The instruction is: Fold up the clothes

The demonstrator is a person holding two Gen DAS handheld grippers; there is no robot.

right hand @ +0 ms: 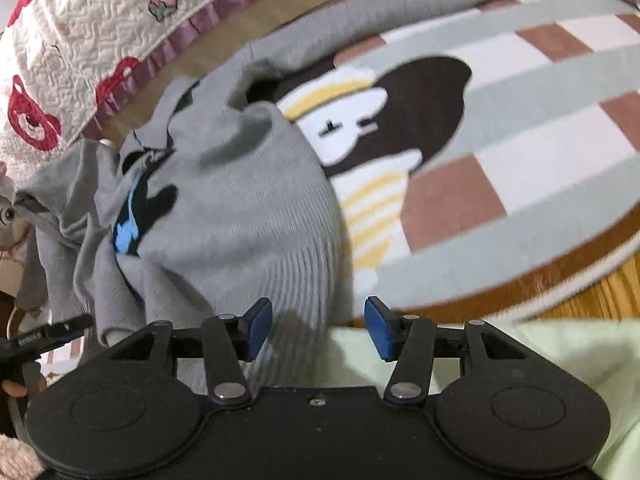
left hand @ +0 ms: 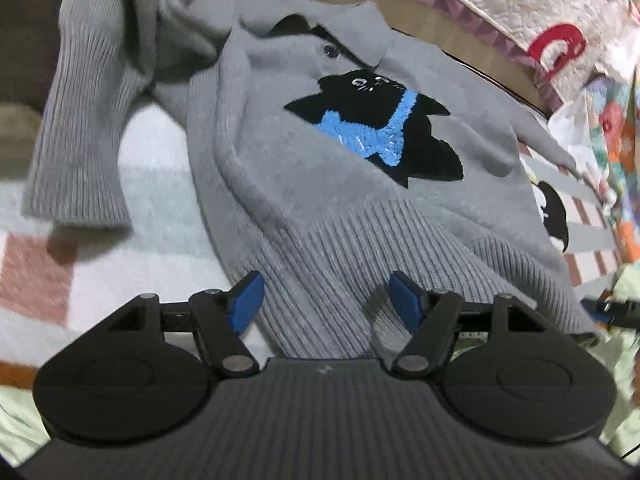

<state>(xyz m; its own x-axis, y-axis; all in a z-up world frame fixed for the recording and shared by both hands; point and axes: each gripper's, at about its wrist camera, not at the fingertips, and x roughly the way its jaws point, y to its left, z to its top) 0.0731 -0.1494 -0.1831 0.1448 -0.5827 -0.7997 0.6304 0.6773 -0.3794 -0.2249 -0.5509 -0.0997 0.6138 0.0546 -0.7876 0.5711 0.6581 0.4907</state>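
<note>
You are working with one gray sweater (left hand: pixel 320 200) and two grippers. Nearest you in the left view, your left gripper (left hand: pixel 326 300) is hovering low at 6 o'clock with its blue pads (left hand: pixel 246 300) spread wide, gripping nothing; the sweater's ribbed hem (left hand: pixel 340 280) is lying between and just beyond them. In the right view, your right gripper (right hand: pixel 318 328) is sitting at 6 o'clock too, its pads (right hand: pixel 258 330) also spread and empty, with the hem's right corner (right hand: pixel 304 280) just ahead of the left pad. A pale green cloth (right hand: pixel 520 360) is lying under that gripper toward 4 o'clock.

Farther out, the sweater is lying crumpled on one checked rug (right hand: pixel 520 140), which is showing one dog picture (right hand: pixel 380 120) at 12 o'clock. On the sweater's chest you are seeing one black cat patch (left hand: pixel 376 128) with a blue scarf, and one dark button (left hand: pixel 331 52) below the collar. One sleeve (left hand: pixel 80 140) is draping toward 9 o'clock in the left view.

Farthest, one white quilt (left hand: pixel 520 0) with a purple frill is running across 1 o'clock.
</note>
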